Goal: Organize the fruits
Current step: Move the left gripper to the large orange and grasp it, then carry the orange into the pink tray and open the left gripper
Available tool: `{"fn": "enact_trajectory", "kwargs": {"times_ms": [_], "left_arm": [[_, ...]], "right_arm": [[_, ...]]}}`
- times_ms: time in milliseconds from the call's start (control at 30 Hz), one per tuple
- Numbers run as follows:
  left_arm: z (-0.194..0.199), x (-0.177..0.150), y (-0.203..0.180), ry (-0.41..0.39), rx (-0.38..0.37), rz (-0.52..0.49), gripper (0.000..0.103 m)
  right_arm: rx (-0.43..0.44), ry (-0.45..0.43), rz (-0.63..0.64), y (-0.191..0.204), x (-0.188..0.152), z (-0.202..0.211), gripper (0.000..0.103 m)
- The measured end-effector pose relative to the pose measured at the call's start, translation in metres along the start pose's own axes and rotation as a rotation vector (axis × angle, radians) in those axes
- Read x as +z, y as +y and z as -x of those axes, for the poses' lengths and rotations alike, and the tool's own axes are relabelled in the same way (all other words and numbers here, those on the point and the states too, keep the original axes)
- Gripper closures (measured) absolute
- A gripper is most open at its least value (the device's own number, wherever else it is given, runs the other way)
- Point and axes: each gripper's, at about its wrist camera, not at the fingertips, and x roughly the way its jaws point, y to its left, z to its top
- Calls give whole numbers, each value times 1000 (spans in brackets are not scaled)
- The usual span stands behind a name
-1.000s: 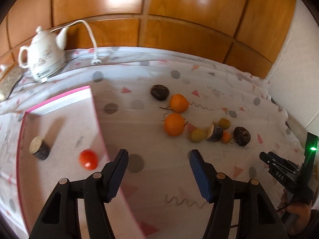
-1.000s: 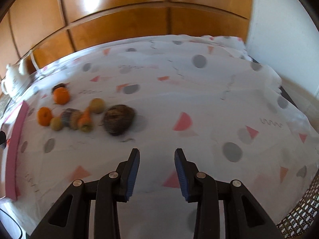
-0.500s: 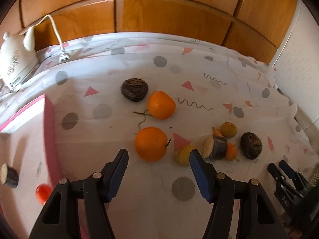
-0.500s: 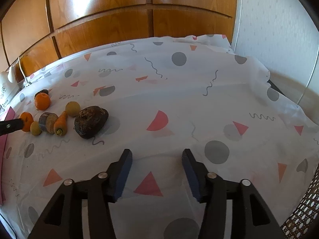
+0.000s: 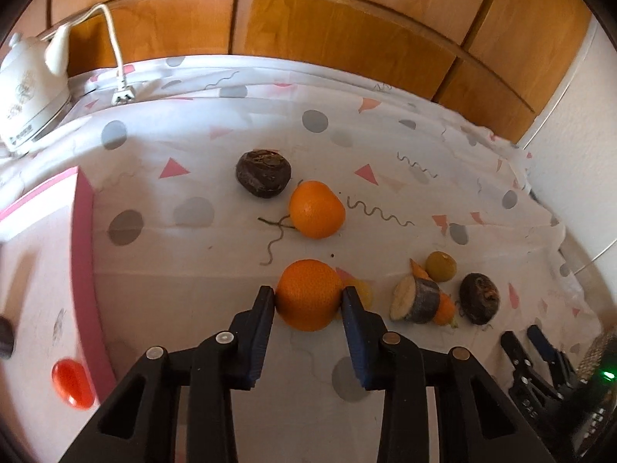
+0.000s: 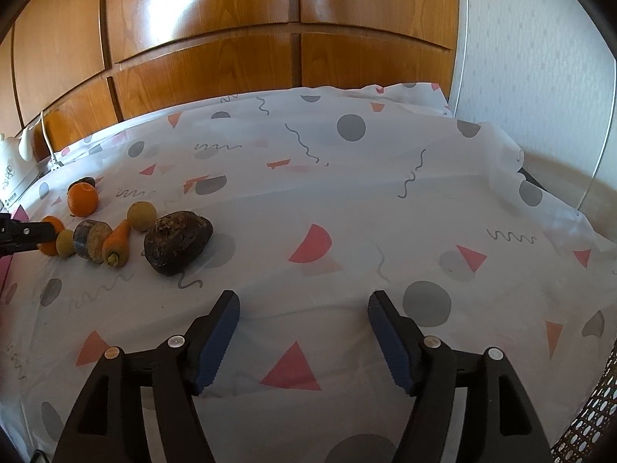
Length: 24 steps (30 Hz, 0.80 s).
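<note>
Item: near orange (image 5: pixel 308 295), round, pebbled matte rind, deep orange, sitting on the tablecloth (image 5: pixel 239 270) directly between the jaws of the left gripper (image 5: pixel 308 301); the jaws have just been closing and both blue ribbed pads now press its sides. Ahead of those jaws: a second orange (image 5: pixel 317 209), slightly pear-shaped, and beyond it a dark, rough-skinned beetroot (image 5: pixel 263 173). To the right of the jaws, close together: a small yellowish fruit (image 5: pixel 364 291) partly hidden behind the right pad, a cut dark-skinned root slice (image 5: pixel 415 301) with a pale round face, a tapered carrot (image 5: pixel 443 306), a dull green-yellow round fruit (image 5: pixel 440 266) and a second beetroot (image 5: pixel 479 298). To the left of the jaws: a pink-rimmed tray (image 5: pixel 83 270) holding a glossy red tomato (image 5: pixel 73 384). Far left ahead: a white ceramic kettle (image 5: pixel 29 92) with cord. Cloth: thin white fabric, printed with grey dots, pink triangles and squiggles, lightly wrinkled. Right gripper (image 6: pixel 304 328): jaws have just been opening, now spread wide over bare cloth with nothing between them; the fruit group lies ahead and to their left.
</note>
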Motion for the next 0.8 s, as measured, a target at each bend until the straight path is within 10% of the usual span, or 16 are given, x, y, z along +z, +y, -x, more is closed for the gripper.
{"fn": "enact_trajectory", "kwargs": {"times_ms": [400,800], "left_arm": [[87,-10,67,-132,12,153,67],[115,-33,179,-218,292,423,67]], "right_arm": [[-12,-2,9,2,0,0,32],[-24,7,-18,2,1,0,31]]}}
